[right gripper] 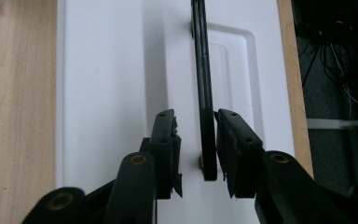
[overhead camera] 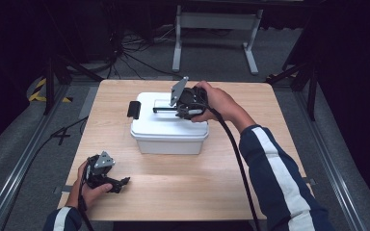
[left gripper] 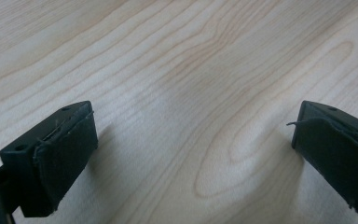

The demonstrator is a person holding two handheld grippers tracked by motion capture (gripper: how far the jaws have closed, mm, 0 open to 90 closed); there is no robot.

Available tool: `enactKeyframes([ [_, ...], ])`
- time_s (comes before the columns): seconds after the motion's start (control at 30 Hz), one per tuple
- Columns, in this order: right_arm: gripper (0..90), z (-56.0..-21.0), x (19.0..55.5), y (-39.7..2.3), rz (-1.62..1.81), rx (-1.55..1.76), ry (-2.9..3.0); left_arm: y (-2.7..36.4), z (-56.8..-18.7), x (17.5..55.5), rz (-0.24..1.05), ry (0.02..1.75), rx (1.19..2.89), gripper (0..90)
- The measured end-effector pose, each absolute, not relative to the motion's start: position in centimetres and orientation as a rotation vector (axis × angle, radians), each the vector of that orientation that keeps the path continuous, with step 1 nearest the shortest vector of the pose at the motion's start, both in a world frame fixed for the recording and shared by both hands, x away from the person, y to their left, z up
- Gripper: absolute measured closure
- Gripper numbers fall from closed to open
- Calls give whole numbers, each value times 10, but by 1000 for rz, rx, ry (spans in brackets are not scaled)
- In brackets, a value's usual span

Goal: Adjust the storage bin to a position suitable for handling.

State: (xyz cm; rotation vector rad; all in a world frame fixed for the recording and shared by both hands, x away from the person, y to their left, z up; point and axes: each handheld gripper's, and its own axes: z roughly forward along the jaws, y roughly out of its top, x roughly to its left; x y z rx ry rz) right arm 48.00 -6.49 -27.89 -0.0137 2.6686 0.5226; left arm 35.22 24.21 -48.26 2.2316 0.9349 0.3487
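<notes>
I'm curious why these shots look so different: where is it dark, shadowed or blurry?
High view: the wooden table is lit, the surroundings nearly black. Left gripper view: the left gripper casts soft shadows on the wood, whose far grain looks softer. Right gripper view: the white box is bright, with a grey shadow beside its black handle.

A light wooden table with a pale grain (overhead camera: 183, 192) stands on grey carpeted floor (overhead camera: 14, 144). Beyond its far edge sits a white metal frame with two legs (overhead camera: 217, 21), and black cables (overhead camera: 130, 57) lie tangled on the floor to its left. Yellow-and-black hazard tape (overhead camera: 38, 89) marks the floor far left. Metal floor rails (overhead camera: 19, 168) run along both sides. The surrounding room is dark.
</notes>
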Motion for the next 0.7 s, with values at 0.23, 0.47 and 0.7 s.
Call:
enactKeyframes([
  [0.23,828,-283,485,-52,491,-45,2666,246,-483,348,355,936,2228,6],
  [0.47,850,-281,488,-51,474,-68,2663,247,-483,347,365,930,2237,5],
  [0.7,851,-279,488,-53,503,-77,2664,247,-483,347,365,930,2237,5],
])
